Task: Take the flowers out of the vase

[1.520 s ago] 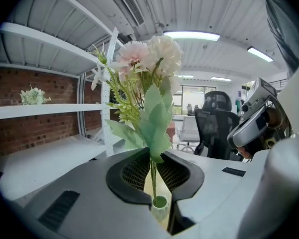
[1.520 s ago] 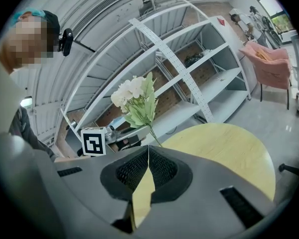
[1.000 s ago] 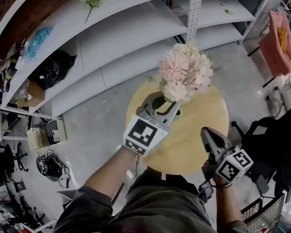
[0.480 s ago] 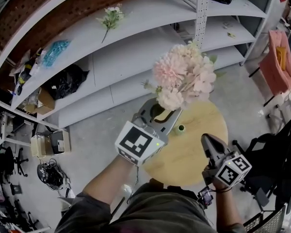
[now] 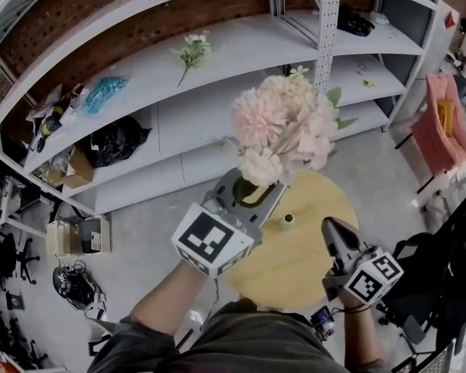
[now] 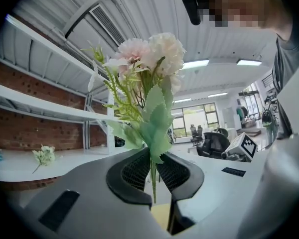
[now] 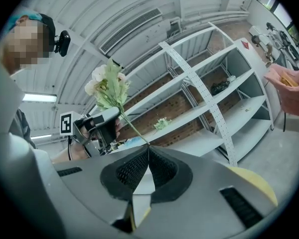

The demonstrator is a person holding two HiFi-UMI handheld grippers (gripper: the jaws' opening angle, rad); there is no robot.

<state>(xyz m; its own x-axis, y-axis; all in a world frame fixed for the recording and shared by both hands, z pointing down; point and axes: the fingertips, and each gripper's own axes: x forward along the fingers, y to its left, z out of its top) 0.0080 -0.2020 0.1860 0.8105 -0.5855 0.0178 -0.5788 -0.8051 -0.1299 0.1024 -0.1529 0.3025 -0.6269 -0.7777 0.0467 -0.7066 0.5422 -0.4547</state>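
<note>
— Black mesh pads on my left gripper are clamped on the thin green stem. It runs straight up between them, with leaves fanning out just above the jaws.

— And the flowers?

— The flowers, a pale pink bunch, sit right above that gripper, out of the vase. The vase is small and green. It stands upright on the round wooden table, below the bunch and well apart from it.

— Your other hand?

— My right gripper has its jaws together, tips meeting. In the right gripper view, the lower end of the stem runs down to those tips. I cannot tell whether it touches them or only lines up with them. From the head view, that gripper hangs over the right part of the table, beside the left one and apart from it.

— What's around you?

— Beyond the table there is white shelving against a brick wall. One loose sprig of flowers lies on an upper shelf. A blue bundle lies to its left, and a black bag sits a shelf lower. A pink chair stands at the far right on the grey floor.
</note>
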